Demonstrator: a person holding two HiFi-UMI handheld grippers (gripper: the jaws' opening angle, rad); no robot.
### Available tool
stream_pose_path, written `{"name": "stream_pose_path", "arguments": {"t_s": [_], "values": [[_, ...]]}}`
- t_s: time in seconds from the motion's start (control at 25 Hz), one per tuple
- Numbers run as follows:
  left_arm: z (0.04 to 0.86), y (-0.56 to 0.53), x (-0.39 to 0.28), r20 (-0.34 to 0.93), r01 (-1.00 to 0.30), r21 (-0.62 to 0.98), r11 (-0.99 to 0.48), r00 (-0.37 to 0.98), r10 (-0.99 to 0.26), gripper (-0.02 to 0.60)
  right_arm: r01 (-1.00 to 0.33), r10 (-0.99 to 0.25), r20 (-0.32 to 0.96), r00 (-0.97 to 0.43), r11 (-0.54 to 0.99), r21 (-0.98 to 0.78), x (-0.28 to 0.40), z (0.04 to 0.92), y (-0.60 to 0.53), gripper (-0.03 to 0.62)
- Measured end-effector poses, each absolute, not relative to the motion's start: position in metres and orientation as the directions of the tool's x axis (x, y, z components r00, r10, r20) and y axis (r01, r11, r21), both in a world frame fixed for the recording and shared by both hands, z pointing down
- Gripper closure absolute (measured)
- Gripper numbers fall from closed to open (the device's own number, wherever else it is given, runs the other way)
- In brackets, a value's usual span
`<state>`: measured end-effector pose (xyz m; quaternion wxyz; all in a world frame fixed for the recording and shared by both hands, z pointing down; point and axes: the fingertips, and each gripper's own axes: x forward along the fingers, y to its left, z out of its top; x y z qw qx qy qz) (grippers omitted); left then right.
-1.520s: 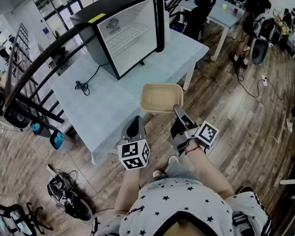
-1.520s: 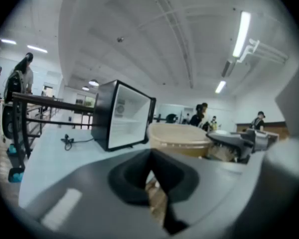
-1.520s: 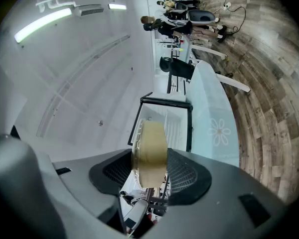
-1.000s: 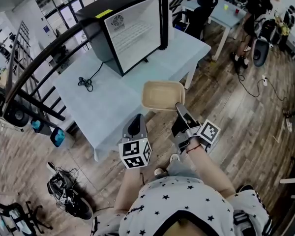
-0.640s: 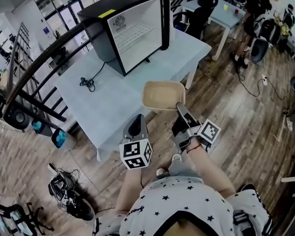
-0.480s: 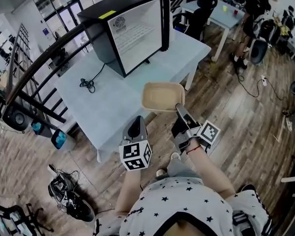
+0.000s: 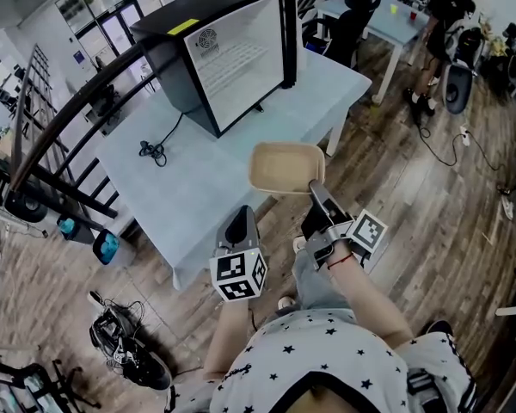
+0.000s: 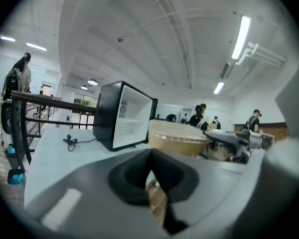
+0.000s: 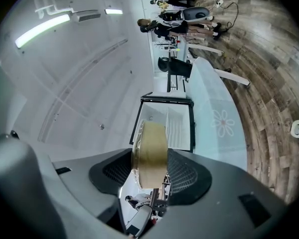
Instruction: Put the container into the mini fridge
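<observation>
The black mini fridge (image 7: 215,50) stands on the pale blue table (image 7: 198,188) with its door (image 7: 285,28) swung open and its white inside (image 9: 177,126) showing. A tan, empty container (image 7: 284,167) hangs in the air over the table's near edge. My right gripper (image 7: 314,194) is shut on its near rim, and in the right gripper view the container (image 9: 149,153) sits edge-on between the pads. My left gripper (image 7: 238,229) is shut and empty, to the left of and below the container (image 8: 177,138). It points toward the fridge (image 8: 124,116).
The fridge's power cord (image 7: 150,149) lies coiled on the table. A dark railing (image 7: 60,136) runs along the left. Behind the table stand a black chair (image 7: 348,15) and a second table (image 7: 396,20) with people by it. Cables (image 7: 120,351) lie on the wooden floor.
The container stays clamped in the right gripper at about the same height. The table and fridge have drifted slightly right and nearer in view. The left gripper has barely moved.
</observation>
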<state>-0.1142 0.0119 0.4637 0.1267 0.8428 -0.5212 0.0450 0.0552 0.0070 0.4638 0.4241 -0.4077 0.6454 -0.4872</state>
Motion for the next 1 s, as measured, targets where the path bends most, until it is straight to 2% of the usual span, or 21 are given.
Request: {"name": "stream_pose_path", "arguments": {"t_s": [1.0], "values": [[0.466, -0.141, -0.087, 0.223, -0.913, 0.161, -0.375, 0.404, -0.887, 0.575, -0.109, -0.918, -0.139, -0.372, 0.192, -0.975, 0.088, 0.464, -0.166, 0.37]]}}
